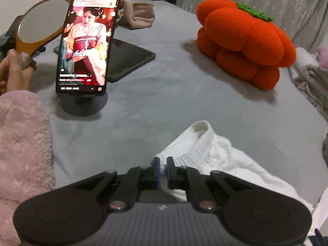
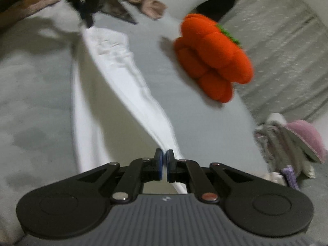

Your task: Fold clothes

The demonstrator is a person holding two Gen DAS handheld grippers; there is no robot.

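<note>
White trousers (image 1: 217, 157) lie on the grey bed, ribbed waistband (image 1: 196, 141) toward me in the left wrist view. My left gripper (image 1: 163, 167) is shut on the waistband edge, white cloth pinched between its blue pads. In the right wrist view the trousers (image 2: 123, 82) are stretched out long across the bed. My right gripper (image 2: 164, 164) is shut on their near end. The left gripper (image 2: 86, 4) shows at the far end, holding the other end. The right wrist view is blurred by motion.
A phone on a round stand (image 1: 88, 43) plays video at left, with a tablet (image 1: 131, 59) behind it. A hand holds an orange mirror (image 1: 39, 24). An orange plush pumpkin (image 1: 244, 43) (image 2: 213, 59) sits at right. Folded clothes (image 2: 293, 147) lie at the bed's right edge. A pink fluffy sleeve (image 1: 22, 147) is at left.
</note>
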